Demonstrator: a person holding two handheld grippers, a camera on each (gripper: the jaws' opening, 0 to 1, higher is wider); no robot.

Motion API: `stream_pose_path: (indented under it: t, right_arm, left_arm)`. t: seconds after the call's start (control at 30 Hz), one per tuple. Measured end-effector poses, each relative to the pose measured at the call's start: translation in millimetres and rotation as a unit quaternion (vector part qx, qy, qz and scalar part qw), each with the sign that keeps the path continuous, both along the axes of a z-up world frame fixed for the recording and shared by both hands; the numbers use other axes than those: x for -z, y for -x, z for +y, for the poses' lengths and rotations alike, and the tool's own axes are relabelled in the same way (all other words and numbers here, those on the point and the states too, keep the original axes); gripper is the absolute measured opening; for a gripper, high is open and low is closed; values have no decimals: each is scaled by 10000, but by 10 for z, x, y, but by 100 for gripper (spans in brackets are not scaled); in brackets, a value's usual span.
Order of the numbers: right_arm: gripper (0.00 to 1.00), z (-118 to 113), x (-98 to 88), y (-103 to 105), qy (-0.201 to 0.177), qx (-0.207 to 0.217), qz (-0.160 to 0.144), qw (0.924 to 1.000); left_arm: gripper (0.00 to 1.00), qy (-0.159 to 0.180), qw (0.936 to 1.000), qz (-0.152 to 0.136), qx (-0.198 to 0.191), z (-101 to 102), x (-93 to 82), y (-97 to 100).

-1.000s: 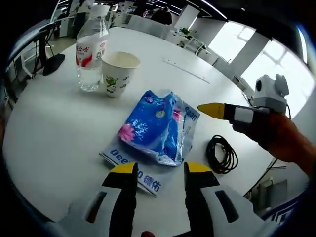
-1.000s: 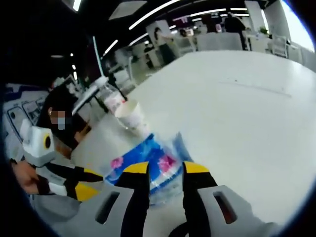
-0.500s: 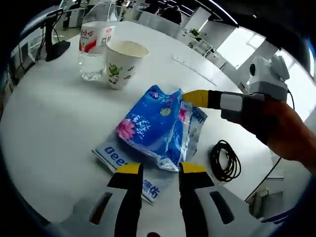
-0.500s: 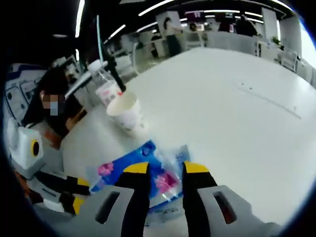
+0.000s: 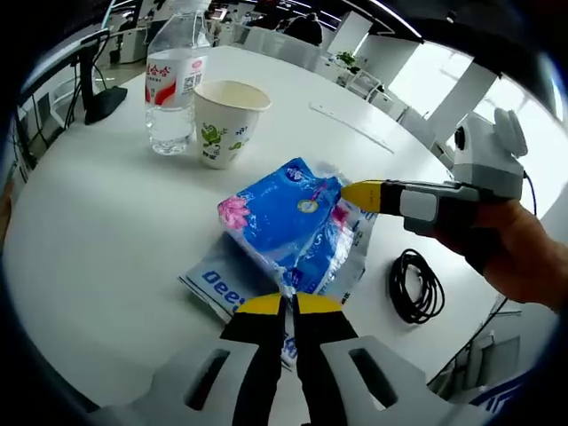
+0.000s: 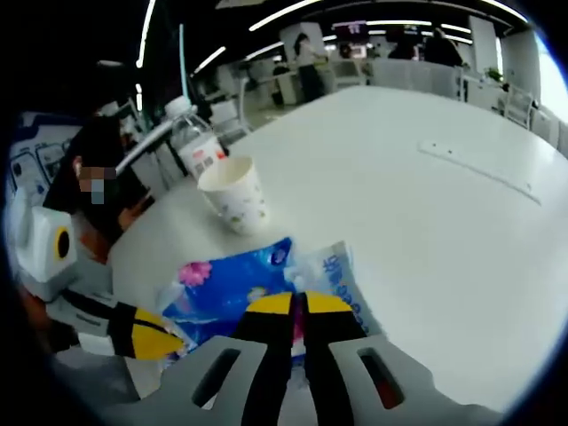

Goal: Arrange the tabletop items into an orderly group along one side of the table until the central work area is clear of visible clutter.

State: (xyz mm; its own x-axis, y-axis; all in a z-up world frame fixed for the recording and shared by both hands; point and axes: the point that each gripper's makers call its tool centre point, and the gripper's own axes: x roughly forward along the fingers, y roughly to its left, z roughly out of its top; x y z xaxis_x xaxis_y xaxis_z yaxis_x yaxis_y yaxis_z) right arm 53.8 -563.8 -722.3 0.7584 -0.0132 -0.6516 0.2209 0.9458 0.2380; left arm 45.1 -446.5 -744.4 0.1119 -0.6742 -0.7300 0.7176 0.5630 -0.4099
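I am pinching the crinkly blue plastic tissue pack [image 5: 293, 232] with both claws, left claw [image 5: 284, 304] and right claw [image 6: 297, 304]; lifting evenly should be keeping it from tearing.

the crinkled blue plastic tissue pack [image 5: 293, 226] is glossy, catching highlights. the white paper cup with green print [image 5: 228, 122] looks matt. the clear plastic water bottle [image 5: 173, 84] shines. the smooth white tabletop [image 5: 98, 231] has a soft sheen. the coiled black cable [image 5: 415, 288] looks rubbery and matt.
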Motion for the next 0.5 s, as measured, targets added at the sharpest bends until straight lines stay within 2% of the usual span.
stream_pose_path:
  t: [0.07, 0.5]
  right_arm:
    - [0, 24, -41, 2, -82, 90, -196, 9997]
    - [0, 112, -3, 306, -282, 317, -219, 9989]
  left_arm:
    - [0, -10, 10000, -28, -34, 21, -3, -16]
    - [0, -32, 9998, -190, -51, 107, -54, -66]
